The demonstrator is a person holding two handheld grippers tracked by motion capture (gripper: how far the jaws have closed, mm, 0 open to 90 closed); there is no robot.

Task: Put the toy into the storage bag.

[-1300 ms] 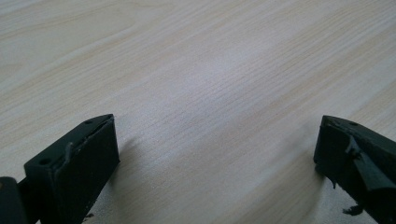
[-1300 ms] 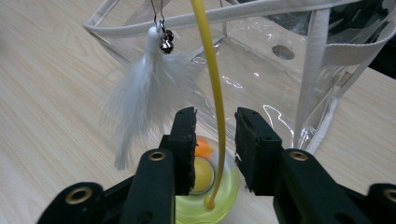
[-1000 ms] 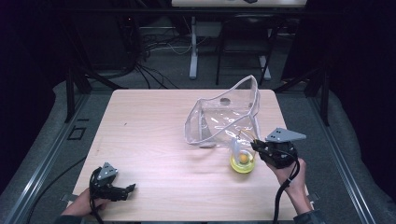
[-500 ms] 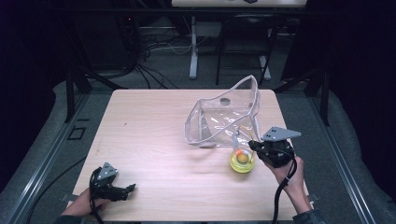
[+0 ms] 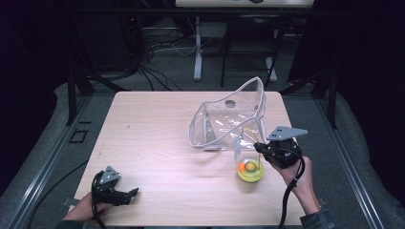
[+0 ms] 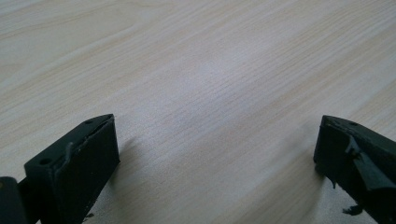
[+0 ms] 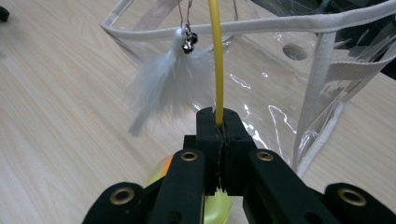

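The yellow stick (image 7: 215,56) of a feather toy was pinched by the right gripper (image 7: 219,122) near the bench's right edge, beside the clear bag (image 7: 299,84). The left gripper's (image 6: 215,154) fingers were spread wide at the near left corner.

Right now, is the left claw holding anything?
No, the left claw is wide open over the bare wooden table, with nothing between its jaws.

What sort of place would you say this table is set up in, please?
Probably a lab or recording studio rather than a home: a bare wooden table stands among dark curtains, loose cables run over the grey floor behind it, and metal rails flank it.
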